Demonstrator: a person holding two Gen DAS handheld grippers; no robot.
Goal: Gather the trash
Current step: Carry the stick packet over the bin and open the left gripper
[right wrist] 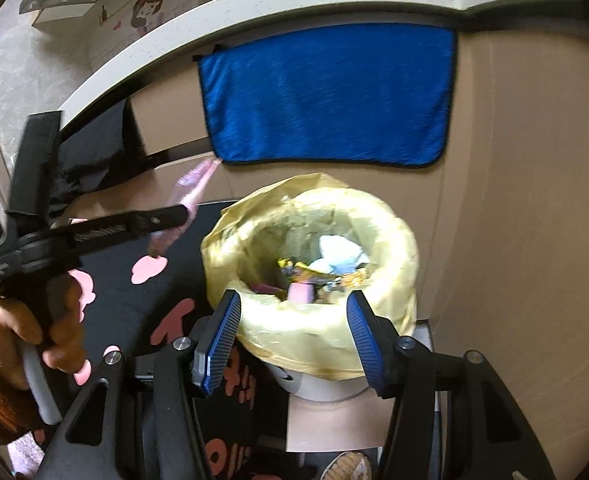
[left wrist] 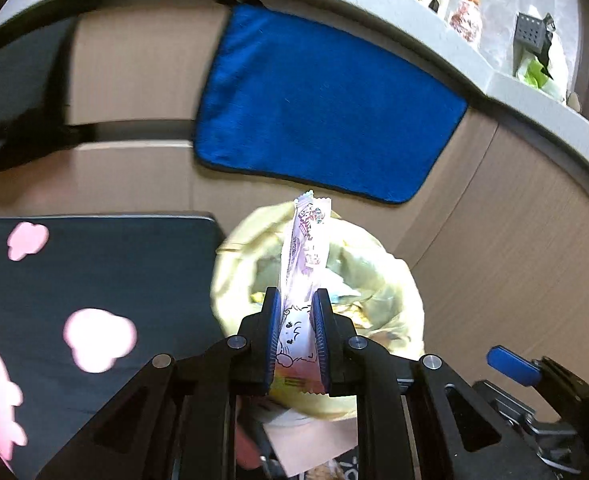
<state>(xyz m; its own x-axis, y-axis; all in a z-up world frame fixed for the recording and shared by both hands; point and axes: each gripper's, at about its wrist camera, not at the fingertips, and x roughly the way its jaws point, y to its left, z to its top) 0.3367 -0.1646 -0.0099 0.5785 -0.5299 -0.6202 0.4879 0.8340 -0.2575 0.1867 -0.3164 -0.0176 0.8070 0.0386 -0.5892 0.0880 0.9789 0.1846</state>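
The left gripper [left wrist: 297, 334] is pinching a snack wrapper [left wrist: 304, 264] above the yellow-lined bin [right wrist: 314, 264], needing release next, while the right gripper [right wrist: 294, 340] is hovering spread, empty.

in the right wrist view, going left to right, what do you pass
hand gripping the left gripper, which holds a pink wrapper → black mat with pink shapes → bin with a yellow bag → brown cabinet panel
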